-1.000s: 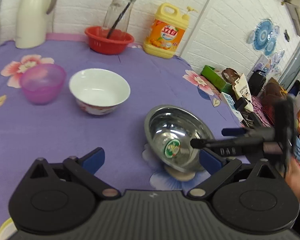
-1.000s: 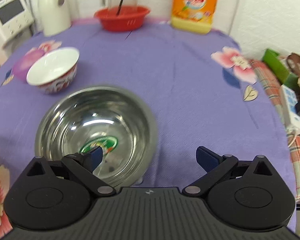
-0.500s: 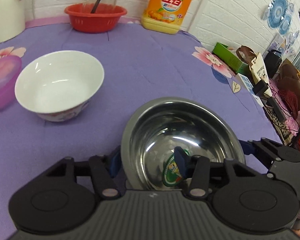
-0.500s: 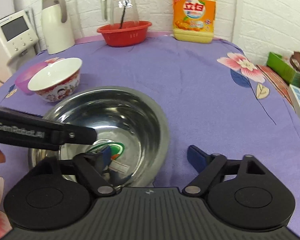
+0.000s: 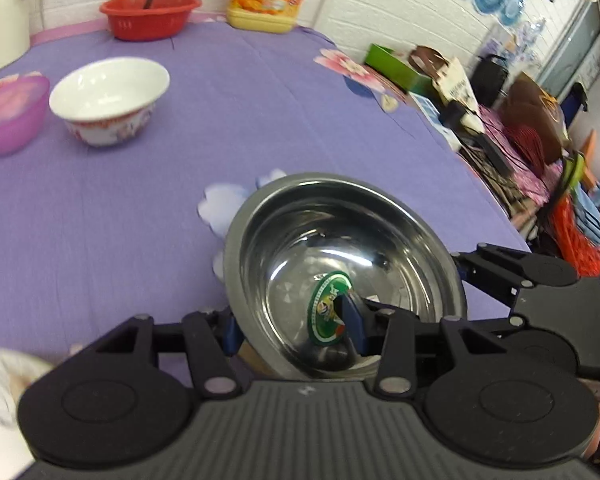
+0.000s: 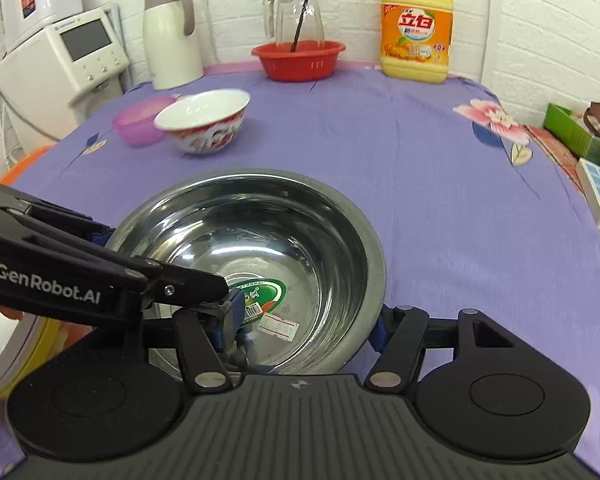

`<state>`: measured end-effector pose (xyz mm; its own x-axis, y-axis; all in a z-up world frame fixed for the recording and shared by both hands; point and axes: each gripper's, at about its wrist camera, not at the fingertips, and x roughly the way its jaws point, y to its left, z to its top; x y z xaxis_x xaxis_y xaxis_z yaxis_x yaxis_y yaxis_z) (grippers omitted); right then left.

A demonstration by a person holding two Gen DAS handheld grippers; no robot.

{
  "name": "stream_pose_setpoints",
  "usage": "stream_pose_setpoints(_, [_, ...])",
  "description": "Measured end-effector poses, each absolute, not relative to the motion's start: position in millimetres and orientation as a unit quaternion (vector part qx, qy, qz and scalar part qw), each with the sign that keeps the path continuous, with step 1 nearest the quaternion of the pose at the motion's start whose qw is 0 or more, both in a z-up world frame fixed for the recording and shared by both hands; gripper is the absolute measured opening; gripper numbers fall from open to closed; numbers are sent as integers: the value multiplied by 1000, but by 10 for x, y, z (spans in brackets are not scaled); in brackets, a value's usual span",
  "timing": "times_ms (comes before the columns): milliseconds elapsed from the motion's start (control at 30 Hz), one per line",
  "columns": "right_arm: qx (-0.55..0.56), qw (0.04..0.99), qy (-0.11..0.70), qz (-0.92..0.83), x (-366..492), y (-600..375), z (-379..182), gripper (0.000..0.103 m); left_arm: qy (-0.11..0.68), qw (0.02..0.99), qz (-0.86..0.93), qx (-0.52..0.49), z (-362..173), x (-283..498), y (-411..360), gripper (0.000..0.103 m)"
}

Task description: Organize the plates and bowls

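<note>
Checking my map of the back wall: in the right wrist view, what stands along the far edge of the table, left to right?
White thermos jug → glass pitcher standing in the red basket → yellow detergent bottle.

Left gripper [image 5: 292, 330]: fingers closed across the near-left rim of the steel bowl [image 5: 340, 240], one inside, one outside. Right gripper [image 6: 304, 324]: fingers likewise clamp the near-right rim. Both grippers sit side by side.

Purple floral-cloth table [image 6: 440, 208] w/ white bowl [image 6: 204, 120], pink bowl [image 6: 138, 120], red basket [image 6: 298, 60], detergent jug [image 6: 416, 28], thermos [image 6: 172, 36].
</note>
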<state>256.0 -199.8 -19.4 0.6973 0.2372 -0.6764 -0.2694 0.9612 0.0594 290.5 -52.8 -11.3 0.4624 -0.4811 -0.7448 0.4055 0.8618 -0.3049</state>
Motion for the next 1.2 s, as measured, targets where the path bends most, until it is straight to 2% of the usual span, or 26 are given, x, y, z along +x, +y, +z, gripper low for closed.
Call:
stream_pose_setpoints(533, [-8, 920, 369, 134, 1856, -1945, -320, 102, 432, 854, -289, -5, -215, 2259, -516, 43])
stream_pose_setpoints(867, [-10, 922, 370, 117, 1732, -2032, -340, 103, 432, 851, -298, -8, -289, 2242, -597, 43])
stream_pose_setpoints(933, [-4, 921, 372, 116, 1726, -2053, -333, 103, 426, 857, -289, -8, -282, 2241, -548, 58])
stream_pose_setpoints(1000, [9, 921, 372, 118, 1715, -2117, -306, 103, 410, 865, -290, -14, -196, 2214, -483, 78])
stream_pose_setpoints(1067, [17, 924, 365, 116, 1672, -2187, -240, 103, 386, 879, -278, -18, -52, 2190, -393, 90])
stream_pose_setpoints(1100, [18, 927, 357, 113, 1645, -2224, -194, 103, 372, 887, -274, -18, 21, 2191, -337, 95])
stream_pose_setpoints(1200, [26, 937, 333, 99, 1639, -2330, -31, 103, 339, 906, -251, -25, 243, 2270, -122, 95])
